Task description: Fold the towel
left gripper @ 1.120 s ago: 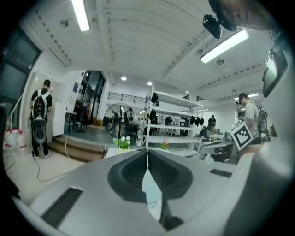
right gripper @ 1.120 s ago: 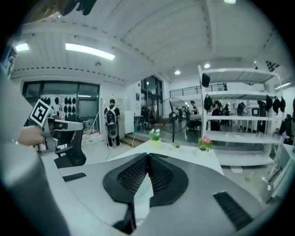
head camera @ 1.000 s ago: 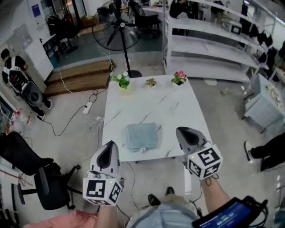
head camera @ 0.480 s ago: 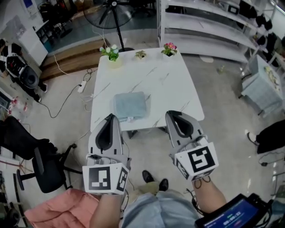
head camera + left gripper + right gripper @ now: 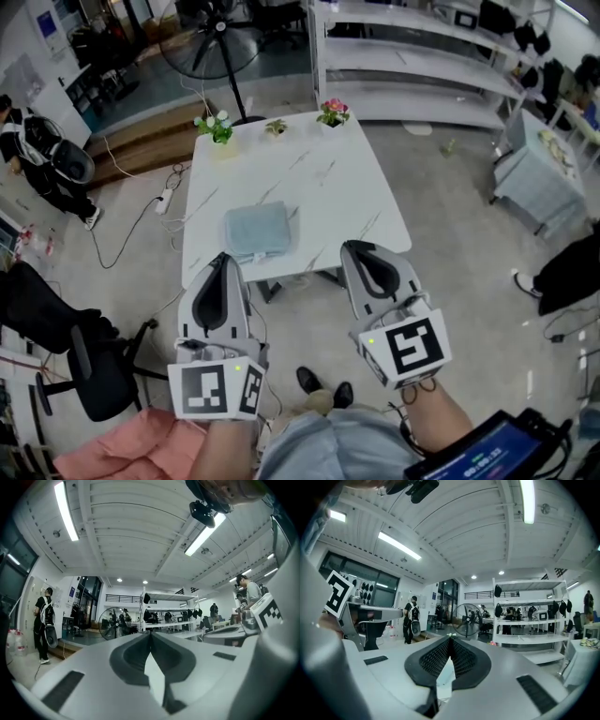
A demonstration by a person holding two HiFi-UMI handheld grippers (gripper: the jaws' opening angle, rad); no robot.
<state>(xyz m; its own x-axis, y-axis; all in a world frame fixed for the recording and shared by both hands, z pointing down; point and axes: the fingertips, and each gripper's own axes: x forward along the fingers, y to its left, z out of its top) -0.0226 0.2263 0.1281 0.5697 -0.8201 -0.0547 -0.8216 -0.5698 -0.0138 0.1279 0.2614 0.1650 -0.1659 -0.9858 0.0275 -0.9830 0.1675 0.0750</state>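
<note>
1. The towel [image 5: 257, 231] lies on the table [image 5: 328, 187], toward its lower left part.
2. Three plant pots [image 5: 276, 127] stand in a row along the table's upper edge.
3. The left gripper [image 5: 223, 259] and right gripper [image 5: 354, 248] sit side by side below the table.
4. A fan [image 5: 211, 37] stands above the table at upper left, with shelving [image 5: 422, 56] at upper right.

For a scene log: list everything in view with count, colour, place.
Square marble-pattern table: one, white, centre.
Folded cloth towel: one, grey-blue, table's near left.
Small potted plants: three, green, white and pink blooms, table's far edge.
Pedestal fan: one, black, beyond table.
Metal shelving unit: one, white, far right.
Office chair: one, black, lower left floor.
Crumpled cloth: one, pink, bottom left.
Left gripper: one, grey, shut, empty, near table's front edge.
Right gripper: one, grey, shut, empty, near table's front edge.
</note>
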